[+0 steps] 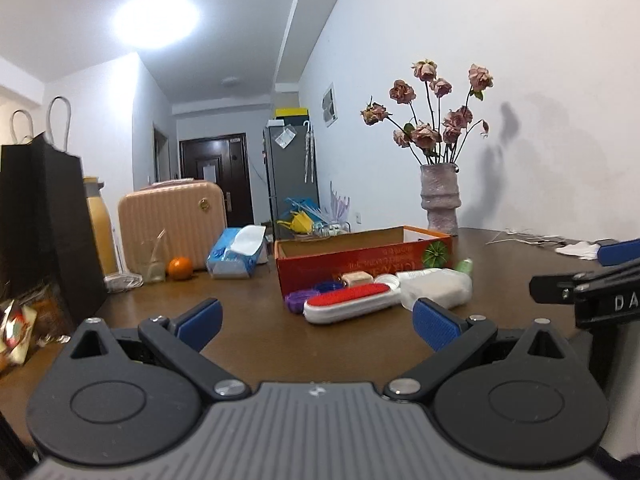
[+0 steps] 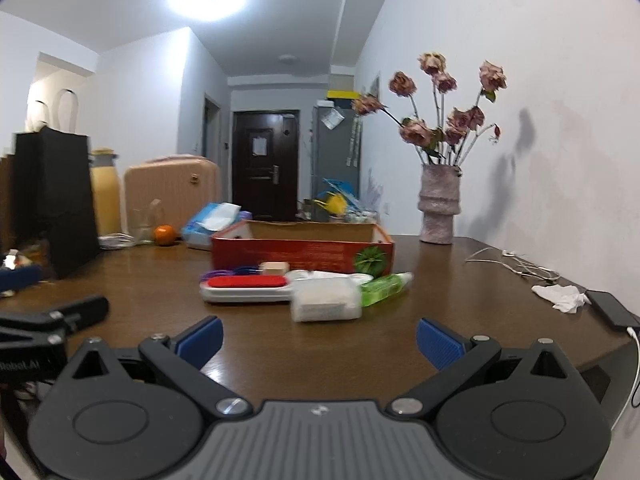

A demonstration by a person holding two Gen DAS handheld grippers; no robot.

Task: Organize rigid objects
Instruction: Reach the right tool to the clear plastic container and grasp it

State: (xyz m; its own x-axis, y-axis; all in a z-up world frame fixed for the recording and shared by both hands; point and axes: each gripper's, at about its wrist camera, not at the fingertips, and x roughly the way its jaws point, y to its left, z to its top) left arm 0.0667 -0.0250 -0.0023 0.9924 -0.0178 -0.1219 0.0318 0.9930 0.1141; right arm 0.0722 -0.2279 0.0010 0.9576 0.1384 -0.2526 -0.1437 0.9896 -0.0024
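A red cardboard box [image 1: 352, 266] [image 2: 296, 254] stands open on the brown table. In front of it lie a red-and-white brush [image 1: 348, 303] [image 2: 246, 288], a white packet [image 1: 438, 288] [image 2: 326, 300], a green bottle [image 2: 384, 286] [image 1: 464, 266], purple and blue rings [image 1: 302, 299] [image 2: 224, 272] and a small beige block [image 1: 356, 279] [image 2: 274, 268]. My left gripper [image 1: 318, 326] is open and empty, short of the brush. My right gripper [image 2: 320, 340] is open and empty, short of the packet.
A vase of dried roses [image 1: 439, 200] [image 2: 438, 208] stands at the back right by the wall. At the back left are a black paper bag [image 1: 44, 220], a pink case [image 1: 172, 228], an orange [image 1: 180, 268] and a tissue pack [image 1: 236, 254]. Cables, tissue and a dark device [image 2: 612, 308] lie at right.
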